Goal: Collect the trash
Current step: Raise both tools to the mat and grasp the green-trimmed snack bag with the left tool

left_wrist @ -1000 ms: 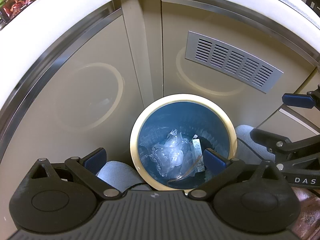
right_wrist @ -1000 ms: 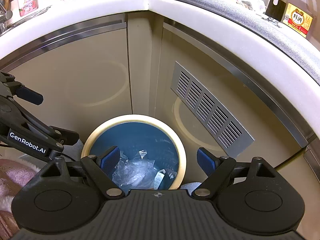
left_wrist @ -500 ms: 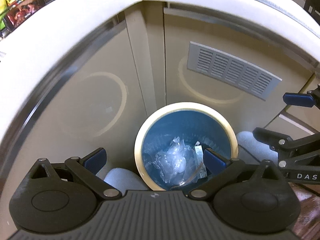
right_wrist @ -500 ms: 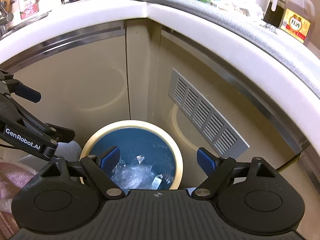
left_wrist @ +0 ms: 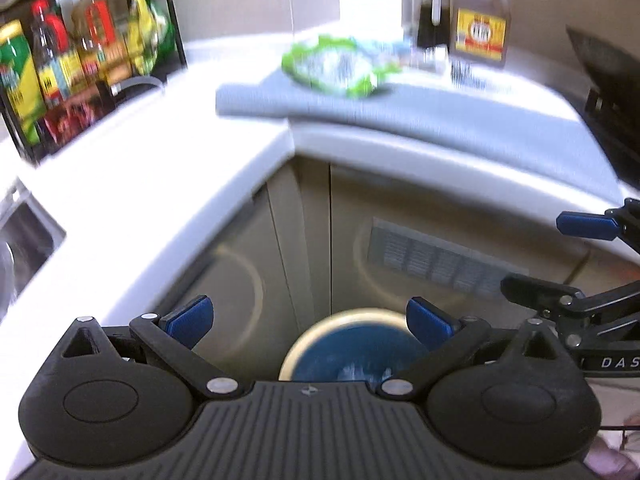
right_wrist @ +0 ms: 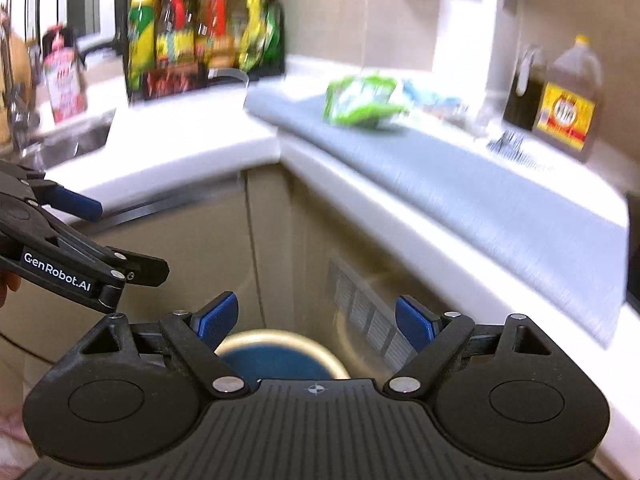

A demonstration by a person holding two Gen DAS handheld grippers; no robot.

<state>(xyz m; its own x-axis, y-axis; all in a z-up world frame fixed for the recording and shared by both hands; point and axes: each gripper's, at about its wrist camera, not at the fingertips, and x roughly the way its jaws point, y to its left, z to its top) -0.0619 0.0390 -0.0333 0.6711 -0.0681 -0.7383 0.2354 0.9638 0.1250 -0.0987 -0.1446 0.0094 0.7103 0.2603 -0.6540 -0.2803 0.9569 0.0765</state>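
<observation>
A round bin (left_wrist: pixel 344 322) with a cream rim and blue liner stands on the floor in the cabinet corner, low in both views (right_wrist: pixel 280 340); a bit of clear plastic shows inside. A green and white snack bag (left_wrist: pixel 336 62) lies on a grey mat (left_wrist: pixel 440 116) on the counter, also in the right wrist view (right_wrist: pixel 366 100). More wrappers (right_wrist: pixel 432 100) lie beside it, blurred. My left gripper (left_wrist: pixel 308 318) is open and empty above the bin. My right gripper (right_wrist: pixel 316 320) is open and empty beside it.
A white L-shaped counter (left_wrist: pixel 168 160) wraps the corner above beige cabinet doors (left_wrist: pixel 240 272) with a vent grille (left_wrist: pixel 440 264). A black rack of bottles (right_wrist: pixel 200 36) stands at the back left, a sink (right_wrist: pixel 68 144) at the left, a large oil jug (right_wrist: pixel 572 100) and dark bottle (left_wrist: pixel 434 16) at the right.
Both grippers have risen and tilted up from the bin, still open. The counter top with the green bag and bottles has come into view; the bin has dropped to the bottom of both views.
</observation>
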